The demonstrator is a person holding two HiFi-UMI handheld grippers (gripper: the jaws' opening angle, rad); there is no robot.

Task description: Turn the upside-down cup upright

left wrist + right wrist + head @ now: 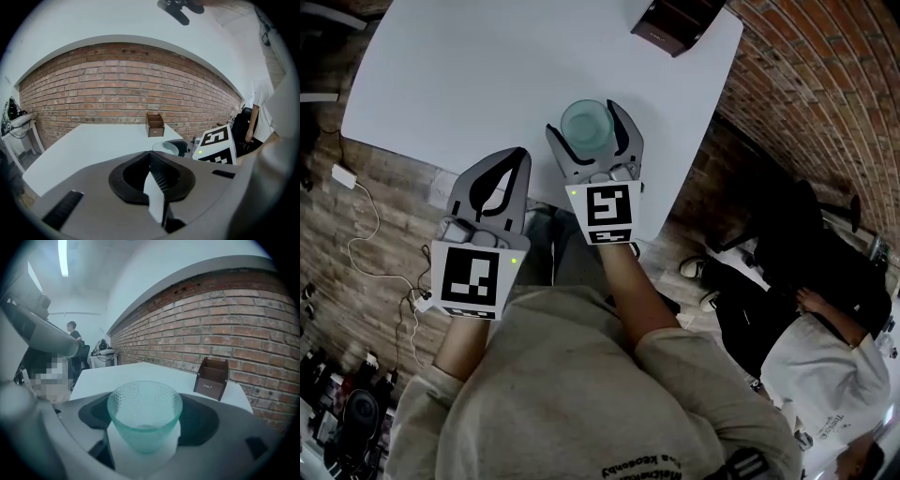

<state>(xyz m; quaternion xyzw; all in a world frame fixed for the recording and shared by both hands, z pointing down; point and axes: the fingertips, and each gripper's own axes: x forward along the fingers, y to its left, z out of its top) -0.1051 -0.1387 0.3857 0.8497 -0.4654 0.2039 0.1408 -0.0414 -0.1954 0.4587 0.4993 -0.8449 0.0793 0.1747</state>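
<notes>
Standing upright, a cup sits between spread fingers

A translucent green cup (587,123) with a pebbled wall stands mouth-up on the white counter (487,75), close to the near edge and right of its middle. The right gripper (589,127) reaches in over that edge. Its fingers are spread wide, one on each side of the cup, and show no sign of squeezing it. The left gripper (514,164) hangs just beside the right one at the same near edge, with its fingers pressed together on nothing. Both grippers tilt slightly downward. A small brown wooden box (675,21) stands at the counter's far right corner, well apart from the cup. Behind the counter runs a red brick wall (131,89)
</notes>
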